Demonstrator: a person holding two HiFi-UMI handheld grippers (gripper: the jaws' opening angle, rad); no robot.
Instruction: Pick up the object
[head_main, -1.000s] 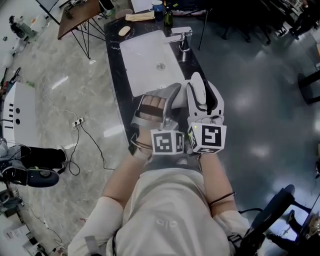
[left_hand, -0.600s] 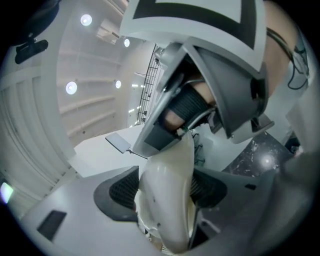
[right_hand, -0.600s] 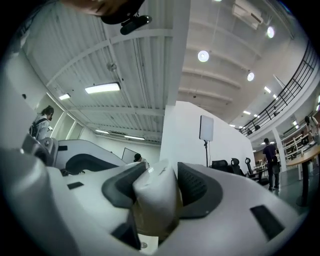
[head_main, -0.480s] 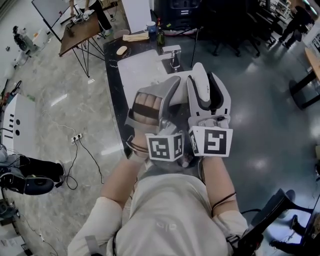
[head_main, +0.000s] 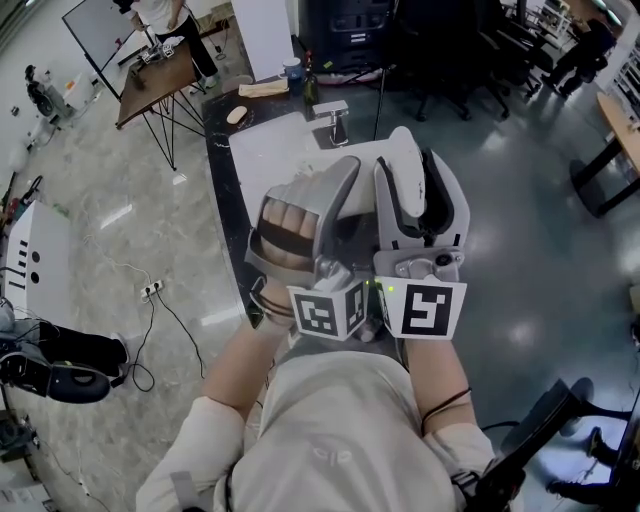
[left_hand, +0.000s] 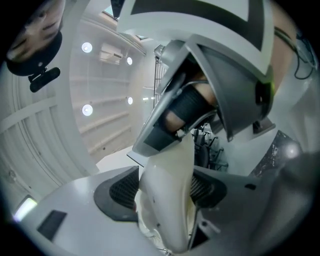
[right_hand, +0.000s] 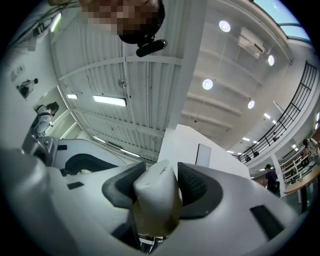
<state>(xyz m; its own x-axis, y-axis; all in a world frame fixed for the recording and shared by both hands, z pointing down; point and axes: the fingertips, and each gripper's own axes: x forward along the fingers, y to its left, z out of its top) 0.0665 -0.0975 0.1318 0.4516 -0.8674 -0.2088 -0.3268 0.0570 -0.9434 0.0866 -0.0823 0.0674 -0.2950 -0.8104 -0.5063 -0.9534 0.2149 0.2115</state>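
Observation:
A smooth cream-white object (left_hand: 170, 165) stands between the black pads of my left gripper (left_hand: 162, 191), which press its sides. A white, block-like piece with a tan underside (right_hand: 154, 197) is clamped between the pads of my right gripper (right_hand: 160, 186). Whether these are two ends of one object I cannot tell. In the head view both grippers are raised side by side close under the camera, the left gripper (head_main: 345, 180) beside the right gripper (head_main: 420, 160), and their bodies hide the object. Their marker cubes face the camera.
Far below lies a black counter (head_main: 225, 190) with a white sink (head_main: 262, 150) and a metal faucet (head_main: 333, 118). A bottle (head_main: 311, 85) and a cup (head_main: 291, 70) stand at its far end. A wooden table (head_main: 155, 80) is back left, floor cables (head_main: 150, 290) left.
Both grippers have risen together toward the camera and look larger. The counter and sink have slid up the picture and look smaller. Both grips look unchanged.

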